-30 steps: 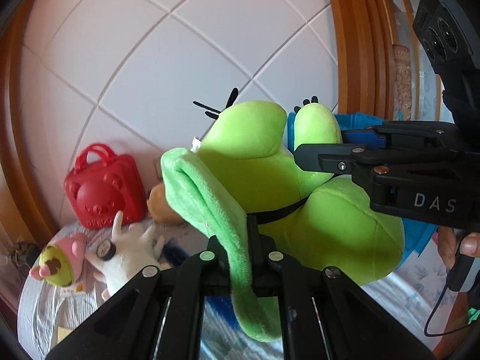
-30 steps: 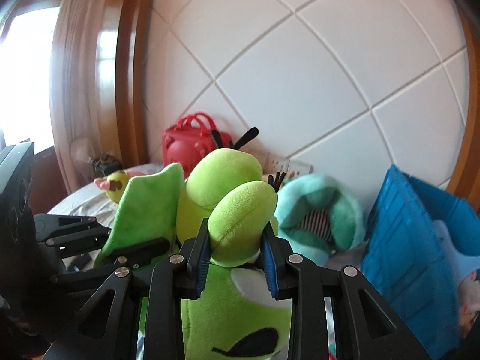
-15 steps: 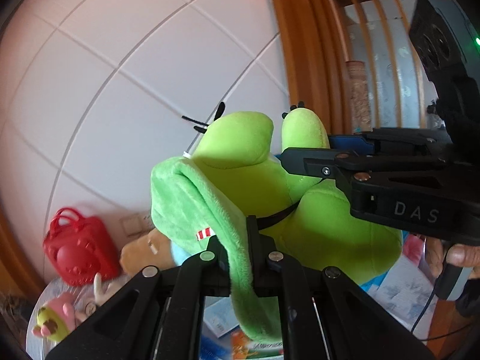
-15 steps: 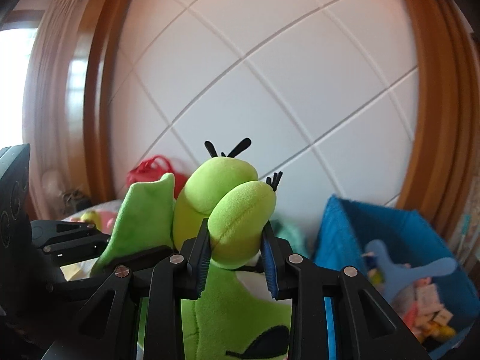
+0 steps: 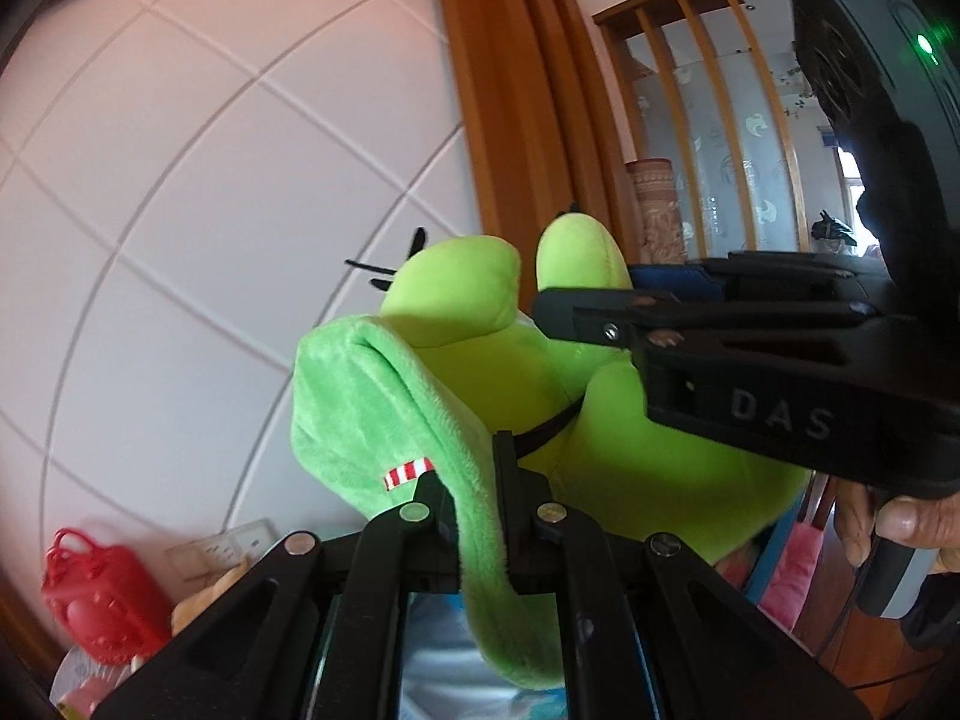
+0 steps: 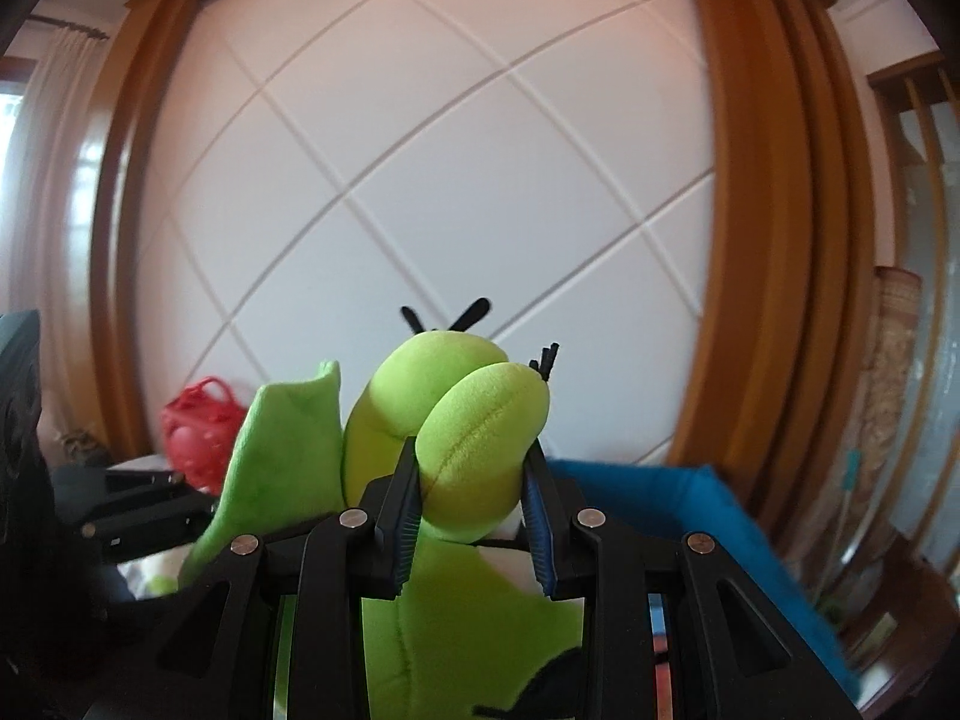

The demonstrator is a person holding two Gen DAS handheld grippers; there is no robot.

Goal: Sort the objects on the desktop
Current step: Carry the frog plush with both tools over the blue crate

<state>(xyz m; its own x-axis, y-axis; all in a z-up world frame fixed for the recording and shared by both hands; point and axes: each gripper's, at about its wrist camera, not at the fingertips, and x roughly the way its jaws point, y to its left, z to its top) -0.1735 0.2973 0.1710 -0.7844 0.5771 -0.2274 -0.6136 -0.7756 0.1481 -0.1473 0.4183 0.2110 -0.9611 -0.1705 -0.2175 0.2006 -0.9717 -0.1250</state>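
White quilted wall behind — the green plush toy (image 6: 480,438) hangs mid-carry, left gripper (image 5: 474,498) pinched on its flap, right gripper (image 6: 471,516) clamping an eye-bulge. Next, I judge: lower it into the blue bin (image 6: 690,498).

We read "DAS" in pale raised letters on the black side of the right gripper (image 5: 582,312). We found no other legible text.
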